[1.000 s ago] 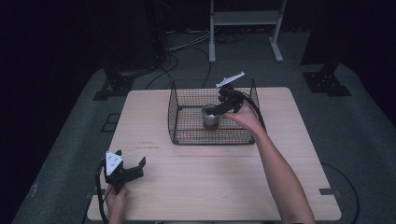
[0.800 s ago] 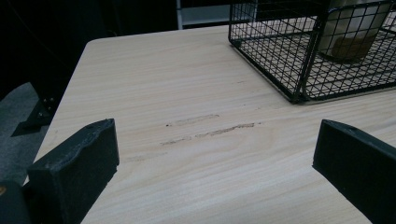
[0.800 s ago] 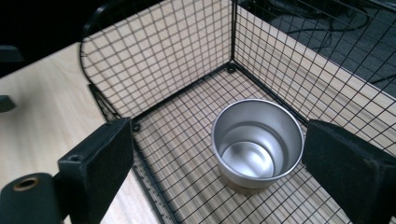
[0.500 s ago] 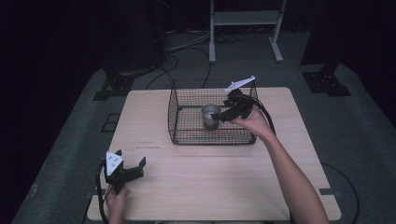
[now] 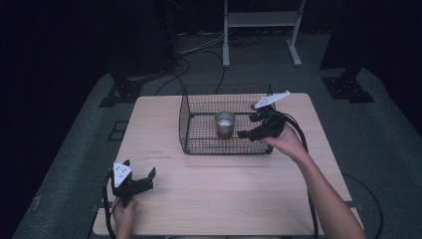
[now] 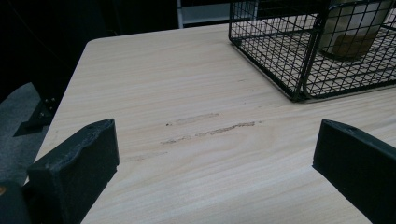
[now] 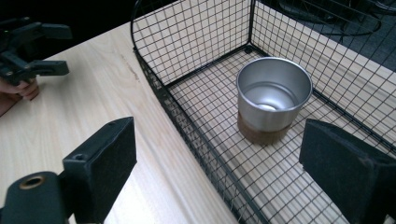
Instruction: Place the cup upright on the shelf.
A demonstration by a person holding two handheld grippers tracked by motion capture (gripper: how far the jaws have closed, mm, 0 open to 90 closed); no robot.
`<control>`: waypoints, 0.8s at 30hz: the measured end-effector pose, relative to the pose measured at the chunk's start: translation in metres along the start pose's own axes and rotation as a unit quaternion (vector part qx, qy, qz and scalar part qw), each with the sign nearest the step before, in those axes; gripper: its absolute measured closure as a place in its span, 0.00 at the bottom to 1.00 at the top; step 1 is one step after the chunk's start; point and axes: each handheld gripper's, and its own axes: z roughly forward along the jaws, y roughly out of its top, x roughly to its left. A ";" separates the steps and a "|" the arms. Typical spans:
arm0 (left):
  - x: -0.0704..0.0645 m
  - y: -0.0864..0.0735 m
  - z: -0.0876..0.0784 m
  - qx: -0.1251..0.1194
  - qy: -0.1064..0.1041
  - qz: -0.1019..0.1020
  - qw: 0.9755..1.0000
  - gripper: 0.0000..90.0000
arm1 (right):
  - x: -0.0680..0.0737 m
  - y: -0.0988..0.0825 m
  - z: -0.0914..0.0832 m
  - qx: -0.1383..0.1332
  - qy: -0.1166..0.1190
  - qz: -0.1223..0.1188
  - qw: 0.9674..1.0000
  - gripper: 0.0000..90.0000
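**Cup stands in the wire basket, both of our grippers empty**

Dark floor and black stands ring the pale wooden table (image 5: 219,199), and we work at its near edge. Going from left to right: our left gripper (image 5: 133,180) rests near the front left corner of the table, held upright in our left hand (image 5: 123,211). Its jaws stand wide apart with nothing between them; in the left gripper view we see bare wood and a few faint scuff marks (image 6: 210,130) between them.

Further right, on the far half of the table, sits the black wire basket (image 5: 199,142). Inside it the metal cup (image 5: 225,122) stands upright, mouth open to the top, on a brown base (image 7: 261,134), roughly in the middle of the basket floor.

At the basket's right end we hold our right gripper (image 5: 247,125), pointed left toward the cup. Its jaws have just been closing, yet they are parted and grip nothing: in the right gripper view the cup (image 7: 273,100) lies ahead of the jaws, clear of both, with the basket's near wall (image 7: 196,135) running between them.
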 end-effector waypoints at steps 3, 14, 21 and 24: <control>0.000 0.000 0.000 -0.001 0.000 -0.002 1.000 0.00 | 0.003 -0.006 -0.007 -0.001 0.000 -0.002 1.000 0.12; -0.001 0.000 0.001 -0.001 0.003 -0.003 1.000 0.00 | 0.012 -0.038 -0.032 -0.013 0.005 0.005 1.000 0.12; -0.001 0.000 0.000 0.003 0.003 0.004 1.000 0.00 | 0.016 -0.066 -0.046 -0.020 0.004 0.016 1.000 0.14; -0.002 0.000 0.001 0.005 0.005 0.007 1.000 0.00 | 0.016 -0.076 -0.049 -0.022 0.004 0.023 0.999 0.14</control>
